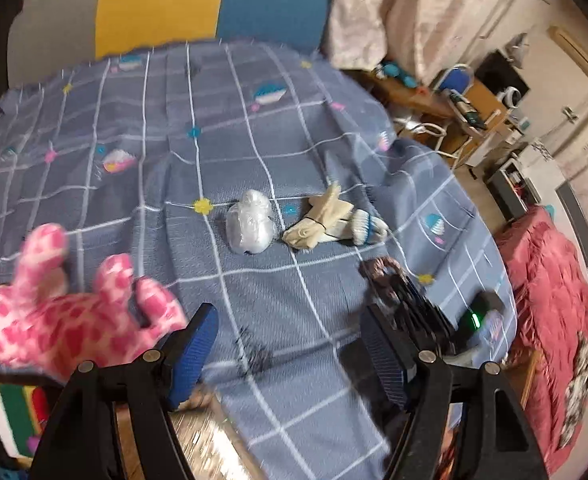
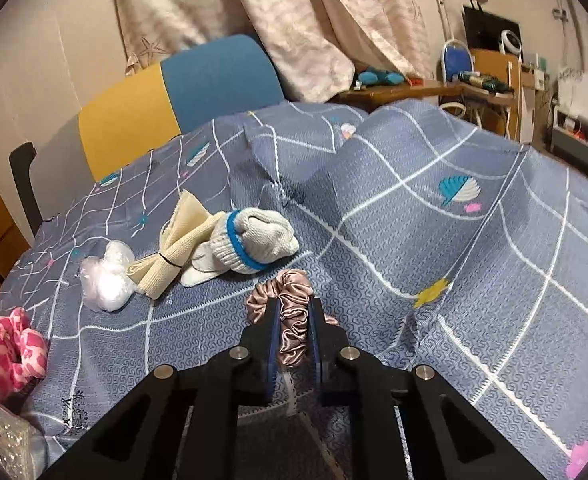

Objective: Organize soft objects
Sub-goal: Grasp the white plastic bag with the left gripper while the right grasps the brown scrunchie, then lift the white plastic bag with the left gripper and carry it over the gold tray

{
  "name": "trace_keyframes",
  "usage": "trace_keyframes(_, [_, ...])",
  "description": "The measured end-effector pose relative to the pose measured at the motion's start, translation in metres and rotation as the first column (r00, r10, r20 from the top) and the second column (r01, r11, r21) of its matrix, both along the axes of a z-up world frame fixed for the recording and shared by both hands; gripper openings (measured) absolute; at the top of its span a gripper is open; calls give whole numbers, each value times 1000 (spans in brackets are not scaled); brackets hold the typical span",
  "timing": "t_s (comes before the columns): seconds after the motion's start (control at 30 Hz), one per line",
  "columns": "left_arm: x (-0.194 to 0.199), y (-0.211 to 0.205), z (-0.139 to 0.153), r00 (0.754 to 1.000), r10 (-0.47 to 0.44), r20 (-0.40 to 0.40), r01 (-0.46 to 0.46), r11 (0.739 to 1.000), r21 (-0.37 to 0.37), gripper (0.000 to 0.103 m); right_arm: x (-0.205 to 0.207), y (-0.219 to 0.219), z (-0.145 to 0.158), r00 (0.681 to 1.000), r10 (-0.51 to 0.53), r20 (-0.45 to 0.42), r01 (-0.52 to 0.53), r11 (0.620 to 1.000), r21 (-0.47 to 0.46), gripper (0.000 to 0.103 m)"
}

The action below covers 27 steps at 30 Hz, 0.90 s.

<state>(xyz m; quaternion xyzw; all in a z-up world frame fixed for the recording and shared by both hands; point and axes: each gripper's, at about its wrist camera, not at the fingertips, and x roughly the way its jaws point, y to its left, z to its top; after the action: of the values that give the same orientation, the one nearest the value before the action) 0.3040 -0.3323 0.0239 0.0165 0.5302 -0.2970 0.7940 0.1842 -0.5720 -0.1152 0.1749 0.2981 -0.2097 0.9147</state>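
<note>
One pink-and-white spotted plush toy (image 1: pixel 66 316), lying at the near left of the worktop covered by a grey-blue checked cloth (image 1: pixel 166 184). One crumpled clear plastic bag (image 1: pixel 251 222) near the middle, just beside one cream fabric strip tied with a black band (image 1: pixel 317 216). One white knitted glove with a blue cuff band (image 1: pixel 364 226), touching that strip on its far side. One pinkish-brown satin scrunchie (image 2: pixel 290 320), a little nearer than the glove and apart from it.

Two sets of tongs. Left tongs (image 1: pixel 290 356) spread wide apart, gripping nothing, hovering low over the near edge of the cloth, pointed toward the bag and the strip; left blue pad close to the plush toy's leg, contact not clear through the blur. Right tongs (image 2: pixel 294 330) clamped on the scrunchie, blue pads pressing a gathered section between them, the rest of the loop bulging beyond the tips and to the left. Aimed forward along the cloth, toward the glove. Whether lifted or resting on the cloth: cannot tell. Seen from the left wrist, blurred, at the right of the worktop.
</note>
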Motion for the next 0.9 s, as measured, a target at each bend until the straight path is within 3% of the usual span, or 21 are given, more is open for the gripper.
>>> trace_keyframes(0.13, [37, -27, -33, 996, 13, -86, -10, 999, 36, 75, 5, 5, 2, 1000, 8, -11, -8, 1000, -29, 13])
trace_keyframes(0.2, [55, -43, -53, 995, 25, -101, -14, 995, 103, 75, 8, 3, -1, 1000, 12, -20, -12, 1000, -26, 13])
trace_keyframes(0.3, [75, -60, -76, 997, 38, -71, -25, 984, 176, 75, 7, 1, -4, 1000, 7, -23, -8, 1000, -11, 13])
trace_keyframes(0.6, [110, -99, -123, 999, 39, 10, -40, 961, 274, 75, 7, -9, -14, 999, -15, -36, 17, 999, 42, 13])
trace_keyframes(0.63, [113, -100, -129, 999, 44, 13, -46, 955, 291, 69, 8, -9, -15, 999, -16, -38, 18, 999, 44, 13])
trace_keyframes(0.67, [114, -101, -134, 998, 51, 21, -55, 951, 304, 55, 8, -10, -16, 999, -17, -41, 19, 999, 48, 13])
trace_keyframes(0.73, [115, -100, -140, 998, 54, 24, -58, 952, 301, 43, 8, -11, -16, 999, -19, -37, 21, 998, 51, 13])
trace_keyframes(0.9, [112, -93, -139, 999, 39, -7, -36, 968, 246, 38, 9, -14, -19, 999, -32, -39, 34, 998, 61, 13])
